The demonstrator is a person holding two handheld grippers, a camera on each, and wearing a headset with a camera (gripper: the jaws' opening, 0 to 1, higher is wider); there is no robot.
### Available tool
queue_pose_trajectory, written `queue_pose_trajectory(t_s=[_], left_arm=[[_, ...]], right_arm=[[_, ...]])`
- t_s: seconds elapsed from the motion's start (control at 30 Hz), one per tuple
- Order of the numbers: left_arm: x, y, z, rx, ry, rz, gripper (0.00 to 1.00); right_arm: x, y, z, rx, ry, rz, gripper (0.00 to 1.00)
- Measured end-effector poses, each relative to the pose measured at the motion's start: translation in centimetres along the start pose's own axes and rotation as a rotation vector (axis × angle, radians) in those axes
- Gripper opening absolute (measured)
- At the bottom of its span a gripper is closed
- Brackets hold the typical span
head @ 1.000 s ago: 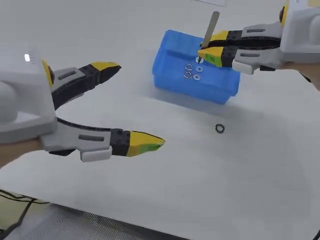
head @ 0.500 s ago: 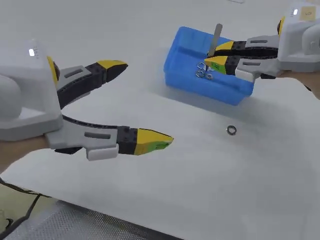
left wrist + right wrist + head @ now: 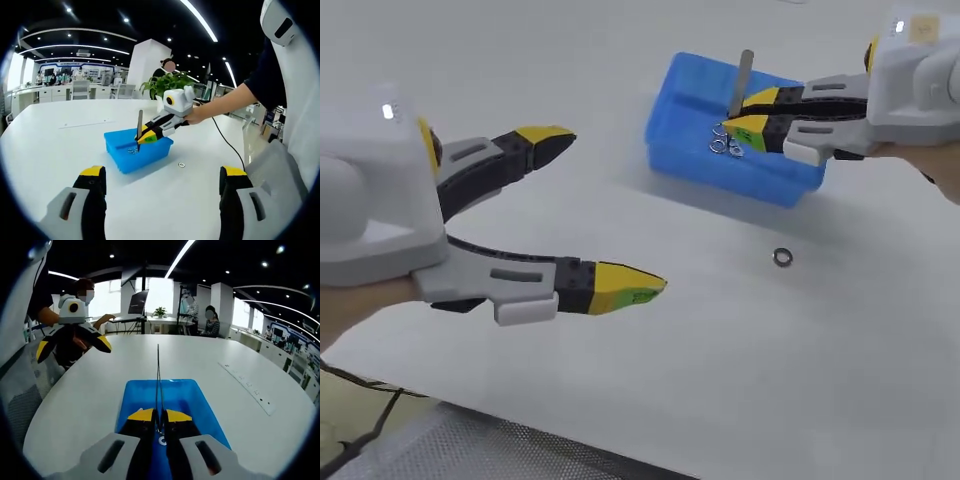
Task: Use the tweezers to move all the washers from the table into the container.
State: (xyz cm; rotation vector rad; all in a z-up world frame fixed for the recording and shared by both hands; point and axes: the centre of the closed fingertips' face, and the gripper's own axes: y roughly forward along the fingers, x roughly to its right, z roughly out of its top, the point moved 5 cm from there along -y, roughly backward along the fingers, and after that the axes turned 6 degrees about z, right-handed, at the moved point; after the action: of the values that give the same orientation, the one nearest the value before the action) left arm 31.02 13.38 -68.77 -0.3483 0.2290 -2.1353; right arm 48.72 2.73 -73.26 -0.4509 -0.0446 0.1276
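The right tool (image 3: 735, 127) is clamped on the tweezers (image 3: 745, 75) above the container (image 3: 750, 178); the left tool (image 3: 610, 210) gapes apart. Pinching the washer (image 3: 781, 257) could flick it off the worktop's (image 3: 650, 390) near edge.

The container (image 3: 760, 178) stood on the table (image 3: 720, 380), with several washers (image 3: 724, 146) inside it. One washer (image 3: 781, 258) lay on the table before it, apart.

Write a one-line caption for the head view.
Right gripper holds tweezers over the blue container; one washer lies on the table; left gripper open.
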Motion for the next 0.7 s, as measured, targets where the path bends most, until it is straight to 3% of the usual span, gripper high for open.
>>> queue_pose_trajectory(t_s=[0.2, 0.37, 0.47, 0.53, 0.63, 0.7], left_arm=[[-1.3, 1.8, 1.8, 0.054, -0.014, -0.008, 0.94], [-2.7, 4.3, 3.9, 0.109, 0.001, -0.02, 0.79], [-2.3, 5.7, 4.9, 0.129, -0.002, -0.054, 0.66], [-2.2, 6.6, 5.2, 0.12, 0.043, -0.099, 0.56], [-1.6, 7.8, 5.7, 0.115, 0.056, -0.128, 0.53], [-1.9, 8.6, 6.0, 0.111, 0.049, -0.158, 0.51]], right_arm=[[-0.4, -0.4, 0.7, 0.002, -0.021, 0.005, 0.07], [-0.8, -0.8, 1.1, -0.005, -0.028, 0.007, 0.07], [-1.3, -1.0, 1.4, -0.007, -0.03, 0.023, 0.07], [-1.6, -1.0, 1.5, -0.01, -0.031, 0.041, 0.07], [-2.2, -1.1, 1.7, -0.018, -0.033, 0.066, 0.07], [-2.5, -1.1, 1.8, -0.027, -0.038, 0.084, 0.07]])
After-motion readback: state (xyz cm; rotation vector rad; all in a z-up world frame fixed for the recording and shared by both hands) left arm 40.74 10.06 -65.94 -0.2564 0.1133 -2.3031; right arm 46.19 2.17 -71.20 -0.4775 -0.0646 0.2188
